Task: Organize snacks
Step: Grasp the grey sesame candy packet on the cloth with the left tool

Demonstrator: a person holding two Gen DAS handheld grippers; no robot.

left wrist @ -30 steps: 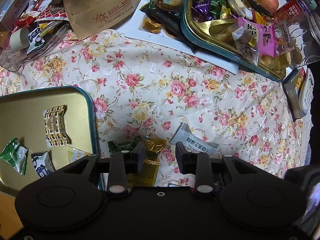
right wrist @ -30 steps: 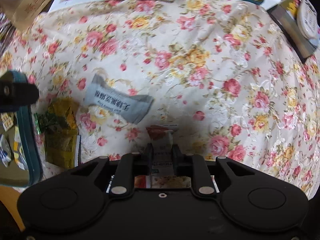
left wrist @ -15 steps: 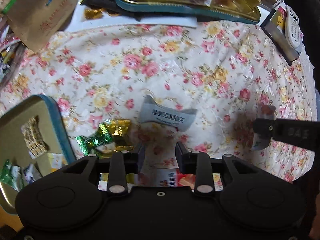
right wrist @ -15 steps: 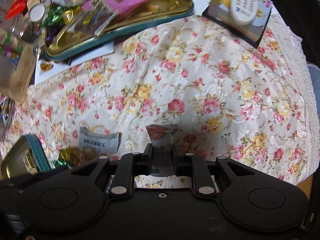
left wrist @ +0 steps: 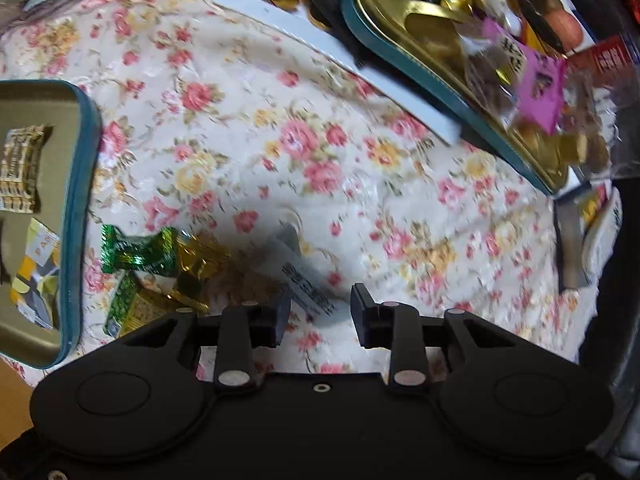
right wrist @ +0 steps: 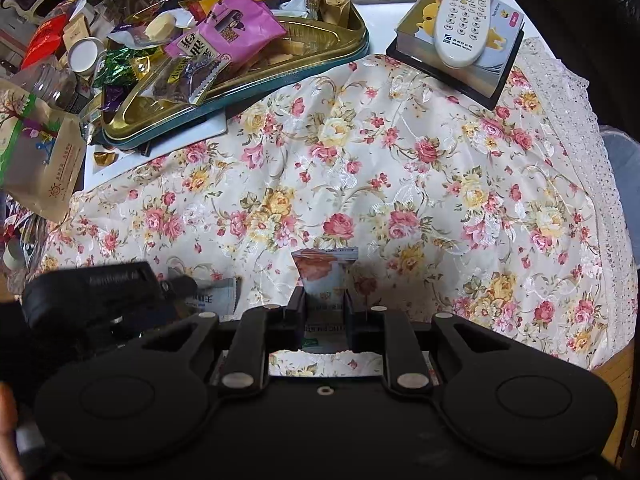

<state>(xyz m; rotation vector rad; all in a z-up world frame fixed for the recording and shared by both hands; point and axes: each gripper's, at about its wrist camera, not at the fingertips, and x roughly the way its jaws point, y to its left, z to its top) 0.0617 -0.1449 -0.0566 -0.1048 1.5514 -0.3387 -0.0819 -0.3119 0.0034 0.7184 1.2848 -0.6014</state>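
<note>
A lived-in home, by the look of the table: a cream floral tablecloth with lace edging (right wrist: 400,168) covers it. At the cloth's far edge sit a white TV remote control (right wrist: 464,12) on a book, a teal-rimmed gold tin tray (right wrist: 320,60) heaped with sweets, and apples.

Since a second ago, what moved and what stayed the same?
The left gripper swung over to the gray packet, its fingers open around one end, not gripping. The right gripper rose, still pinching its small snack packet. The candies stayed beside the tin.

Left view motion-blurred, fisheye-bent edges
</note>
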